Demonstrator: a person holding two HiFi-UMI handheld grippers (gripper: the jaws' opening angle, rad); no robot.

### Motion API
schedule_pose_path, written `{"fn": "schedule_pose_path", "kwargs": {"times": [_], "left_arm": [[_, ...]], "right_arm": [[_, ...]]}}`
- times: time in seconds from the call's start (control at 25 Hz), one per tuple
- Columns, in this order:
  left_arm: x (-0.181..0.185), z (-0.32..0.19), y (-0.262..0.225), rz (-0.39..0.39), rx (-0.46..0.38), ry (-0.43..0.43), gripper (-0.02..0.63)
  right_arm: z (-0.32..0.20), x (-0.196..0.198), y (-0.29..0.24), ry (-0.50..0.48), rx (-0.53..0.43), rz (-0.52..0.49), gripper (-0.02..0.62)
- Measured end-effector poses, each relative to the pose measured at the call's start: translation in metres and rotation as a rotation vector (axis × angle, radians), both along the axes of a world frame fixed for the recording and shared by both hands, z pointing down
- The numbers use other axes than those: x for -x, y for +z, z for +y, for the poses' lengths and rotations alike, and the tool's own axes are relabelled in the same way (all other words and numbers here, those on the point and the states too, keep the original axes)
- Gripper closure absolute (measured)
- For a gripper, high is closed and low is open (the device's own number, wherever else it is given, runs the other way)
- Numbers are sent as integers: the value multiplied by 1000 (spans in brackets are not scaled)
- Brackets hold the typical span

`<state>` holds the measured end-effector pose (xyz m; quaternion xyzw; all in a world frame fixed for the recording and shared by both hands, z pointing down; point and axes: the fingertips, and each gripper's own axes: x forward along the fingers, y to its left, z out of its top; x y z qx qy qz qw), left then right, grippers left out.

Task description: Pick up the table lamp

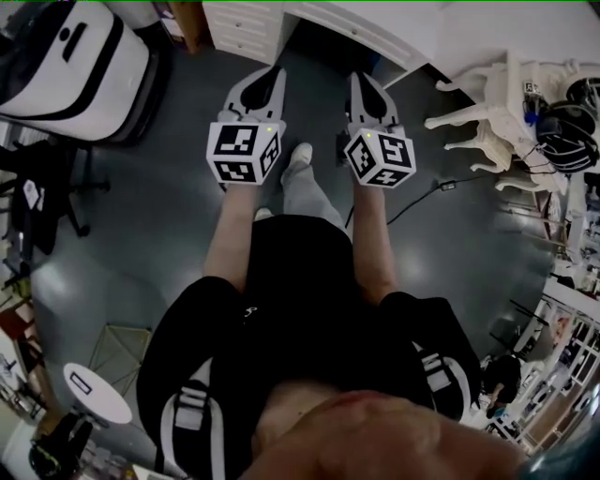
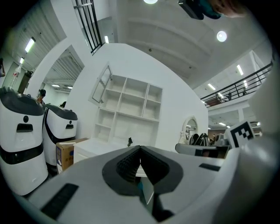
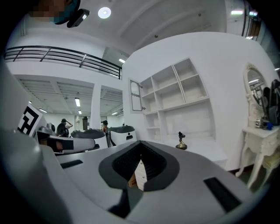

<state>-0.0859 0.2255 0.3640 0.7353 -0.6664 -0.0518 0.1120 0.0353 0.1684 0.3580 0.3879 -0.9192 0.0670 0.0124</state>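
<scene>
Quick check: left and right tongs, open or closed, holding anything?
Left tongs: closed, tips together, holding nothing.
Right tongs: closed, tips together, holding nothing.

Left gripper and right gripper side by side, counter straight ahead. Lamp sits on that counter, shelves behind it. Machine off left, table off right.
</scene>
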Motion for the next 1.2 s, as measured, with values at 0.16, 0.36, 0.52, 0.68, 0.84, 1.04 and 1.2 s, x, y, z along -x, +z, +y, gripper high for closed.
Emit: {"fn": "schedule_pose_path", "kwargs": {"times": [0.16, 0.36, 0.52, 0.68, 0.84, 1.04, 1.2], "left_arm": [[-16, -42, 10, -14, 29, 22, 597], [-18, -97, 21, -36, 58, 13, 597], [-22, -133, 34, -56, 88, 8, 597], [-26, -178, 31, -84, 82, 35, 597], [-41, -238, 27, -72, 59, 53, 597], [-63, -295, 10, -82, 30, 58, 597], [-69, -326, 0, -82, 10, 49, 597]], "right_arm": [[-43, -8, 5, 11, 18, -29, 577], [-98, 6, 10, -28, 19, -73, 577], [-146, 4, 14, -15, 37, -136, 577], [-196, 4, 17, 8, 45, -161, 577], [-252, -7, 15, 17, 20, -107, 577], [-313, -36, -6, 30, 2, -71, 577], [-340, -40, -17, 7, -24, -44, 577]]}}
